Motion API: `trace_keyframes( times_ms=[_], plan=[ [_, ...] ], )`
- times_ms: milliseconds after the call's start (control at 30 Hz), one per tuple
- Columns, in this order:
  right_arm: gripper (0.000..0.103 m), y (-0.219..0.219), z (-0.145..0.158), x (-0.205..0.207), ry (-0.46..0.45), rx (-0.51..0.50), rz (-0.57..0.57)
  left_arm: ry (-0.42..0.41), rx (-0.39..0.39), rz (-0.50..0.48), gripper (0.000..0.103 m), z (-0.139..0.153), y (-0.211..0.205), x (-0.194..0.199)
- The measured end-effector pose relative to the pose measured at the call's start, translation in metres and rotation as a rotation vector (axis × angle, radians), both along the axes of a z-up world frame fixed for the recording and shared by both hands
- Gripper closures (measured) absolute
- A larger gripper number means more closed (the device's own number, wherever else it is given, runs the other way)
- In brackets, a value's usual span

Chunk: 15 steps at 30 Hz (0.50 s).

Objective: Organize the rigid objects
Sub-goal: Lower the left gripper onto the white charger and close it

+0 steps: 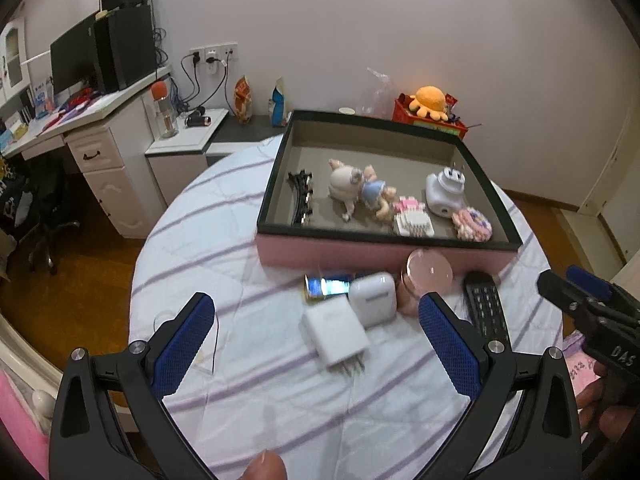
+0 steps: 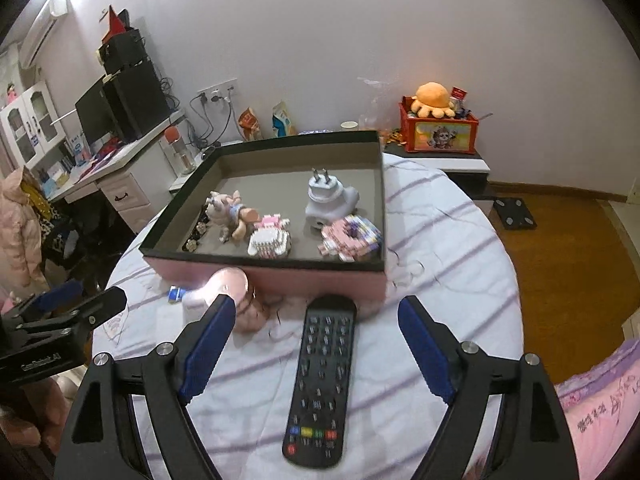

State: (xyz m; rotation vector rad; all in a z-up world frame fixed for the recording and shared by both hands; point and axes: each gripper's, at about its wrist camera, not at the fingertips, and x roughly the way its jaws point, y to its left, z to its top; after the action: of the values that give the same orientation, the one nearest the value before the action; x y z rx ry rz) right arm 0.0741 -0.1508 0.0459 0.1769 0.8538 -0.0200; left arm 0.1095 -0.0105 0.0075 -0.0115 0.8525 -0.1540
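Both tools, left (image 1: pixel 316 332) and right (image 2: pixel 316 344), gape empty; long black plastic remote (image 2: pixel 322 380) lies just before the pink-sided black-rimmed cardboard box (image 2: pixel 320 280).

I take the red toy crate (image 2: pixel 438 132) by the wall as my landmark. On top of it I see an orange plush octopus (image 2: pixel 434 98). To its left, along the wall, stand a paper cup (image 2: pixel 349 126) and two snack bags (image 2: pixel 266 120). Further left from it is a white desk (image 1: pixel 104 120) with a dark monitor (image 1: pixel 72 58) and black speakers (image 1: pixel 124 48). Right of the crate, brown wooden floor (image 2: pixel 568 264).
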Motion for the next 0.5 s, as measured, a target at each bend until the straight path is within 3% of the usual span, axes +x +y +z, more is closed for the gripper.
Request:
trace_keyframes(
  times_ms=[300,500],
  plan=[
    [0.018,-0.007,-0.014,-0.034,0.044,0.037,-0.032,0.040,0.001,-0.010,0.000,-0.016,-0.002,-0.026],
    [0.018,-0.004,-0.011,-0.040,0.027,0.037,-0.028,0.038,0.008,-0.017,0.000,-0.017,-0.006,-0.032]
  ],
)
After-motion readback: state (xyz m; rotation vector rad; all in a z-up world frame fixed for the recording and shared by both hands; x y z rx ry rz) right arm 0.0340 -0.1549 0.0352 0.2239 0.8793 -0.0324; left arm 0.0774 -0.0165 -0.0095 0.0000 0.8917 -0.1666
